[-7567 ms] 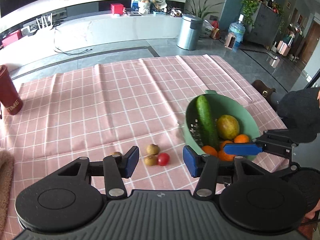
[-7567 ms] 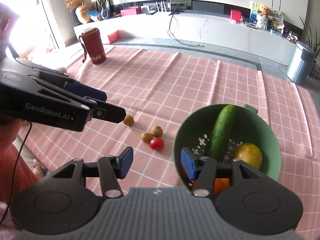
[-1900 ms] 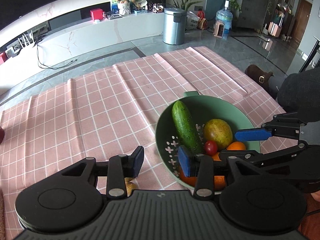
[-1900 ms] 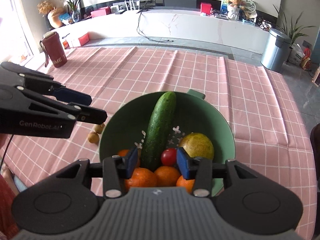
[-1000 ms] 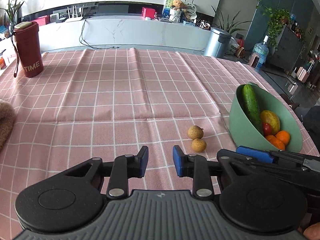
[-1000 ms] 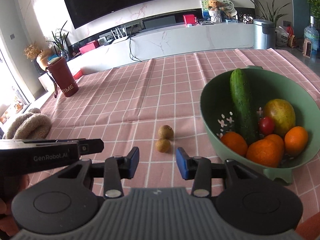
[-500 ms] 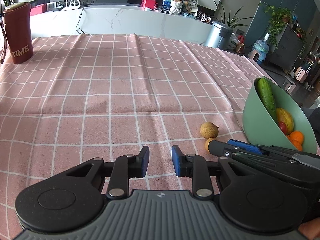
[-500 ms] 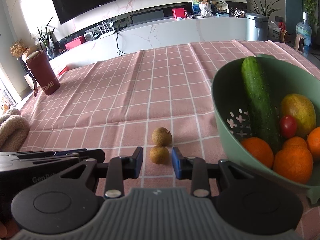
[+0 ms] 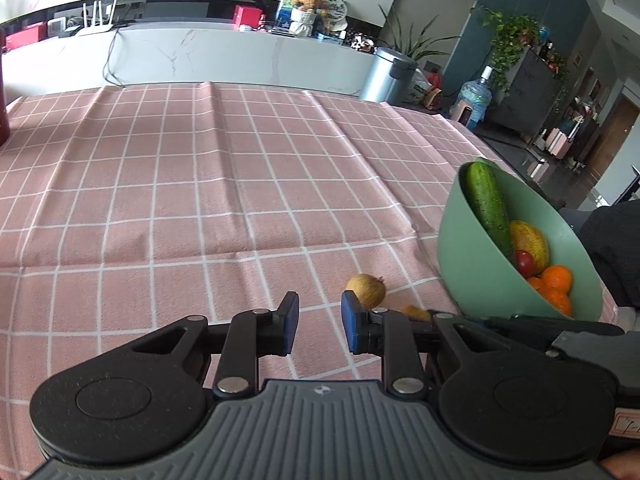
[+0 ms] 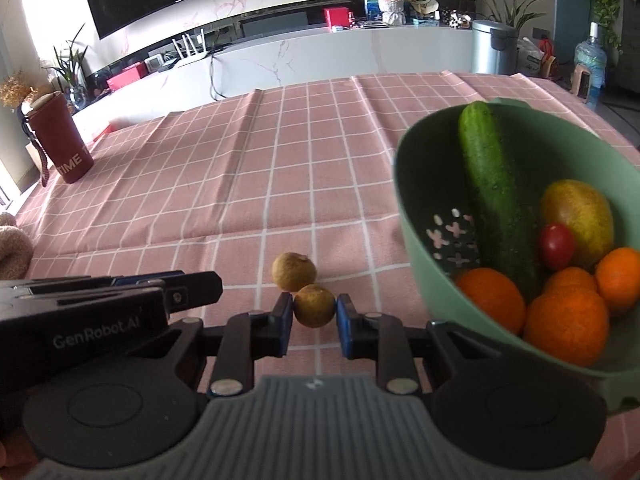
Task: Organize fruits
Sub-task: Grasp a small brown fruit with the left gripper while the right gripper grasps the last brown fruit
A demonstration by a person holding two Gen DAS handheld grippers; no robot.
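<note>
Two small brown round fruits lie on the pink checked cloth. My right gripper [image 10: 314, 322] has its blue pads on either side of the nearer brown fruit [image 10: 314, 306], closed to its width. The farther brown fruit [image 10: 294, 271] touches it from behind and also shows in the left wrist view [image 9: 366, 290]. My left gripper [image 9: 316, 326] is open and empty, low over the cloth just left of the fruits. The green bowl [image 10: 416, 216] at right holds a cucumber [image 10: 494, 184], a mango [image 10: 578, 216], a cherry tomato [image 10: 556, 246] and several oranges [image 10: 566, 330].
A dark red tumbler [image 10: 60, 140] stands at the far left of the table. A beige woolly item [image 10: 12, 248] lies at the left edge. The bowl in the left wrist view [image 9: 472, 264] sits near the table's right edge.
My right gripper has moved forward and narrowed around the nearer brown fruit. My left gripper has shifted a little toward the fruits and stays open.
</note>
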